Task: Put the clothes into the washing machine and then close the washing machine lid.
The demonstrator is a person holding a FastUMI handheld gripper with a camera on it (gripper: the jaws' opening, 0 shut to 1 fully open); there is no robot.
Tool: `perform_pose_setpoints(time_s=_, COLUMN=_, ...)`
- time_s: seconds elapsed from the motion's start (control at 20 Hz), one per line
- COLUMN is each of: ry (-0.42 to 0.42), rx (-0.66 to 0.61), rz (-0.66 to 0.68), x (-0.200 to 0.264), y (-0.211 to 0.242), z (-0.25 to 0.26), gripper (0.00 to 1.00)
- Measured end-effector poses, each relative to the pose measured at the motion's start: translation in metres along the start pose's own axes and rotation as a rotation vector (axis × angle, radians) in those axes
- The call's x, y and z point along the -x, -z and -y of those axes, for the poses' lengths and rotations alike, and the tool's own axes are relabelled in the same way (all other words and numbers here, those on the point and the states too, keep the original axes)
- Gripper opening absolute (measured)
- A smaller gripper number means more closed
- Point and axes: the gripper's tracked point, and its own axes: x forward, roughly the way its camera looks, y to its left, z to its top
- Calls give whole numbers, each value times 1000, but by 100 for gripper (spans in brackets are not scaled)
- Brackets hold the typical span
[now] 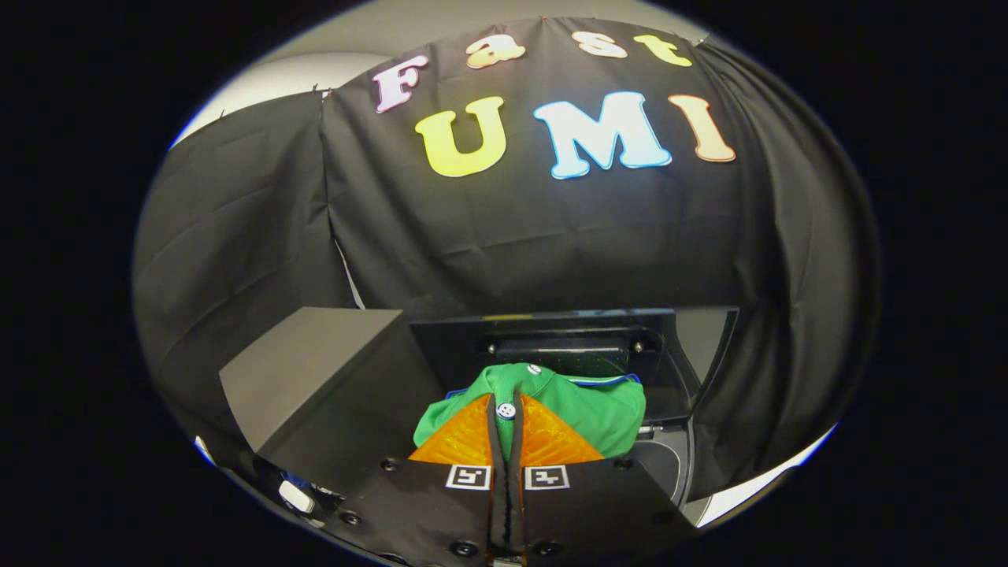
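A green garment point(583, 405) with white buttons is bunched up between and just ahead of my fingers. My gripper point(505, 417) is shut on the green garment, both fingers pressing on a fold by a button. The cloth hangs in front of the washing machine's raised dark lid point(551, 335). Part of the machine's rim and opening point(669, 465) shows below and to the right of the garment. Most of the opening is hidden by the cloth and my fingers.
A dark grey box-like surface point(315, 370) stands left of the machine. Black cloth walls close in behind and on both sides. A small white object point(297, 496) lies low on the left, near a strip of pale floor point(756, 484) on the right.
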Motion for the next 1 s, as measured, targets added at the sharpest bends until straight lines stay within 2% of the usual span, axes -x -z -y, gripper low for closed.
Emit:
perform_pose_setpoints(time_s=0.6, ry=78, rx=-3, rz=-108, x=-21, y=58, z=29, gripper=3)
perform_pose_setpoints(time_s=0.75, ry=81, rx=-22, rz=-106, x=-18, y=62, z=31, gripper=14)
perform_pose_setpoints(time_s=0.8, ry=91, rx=-30, rz=-90, x=-14, y=57, z=33, gripper=19)
perform_pose_setpoints(time_s=1.0, ry=136, rx=-20, rz=-57, x=-16, y=48, z=37, gripper=98)
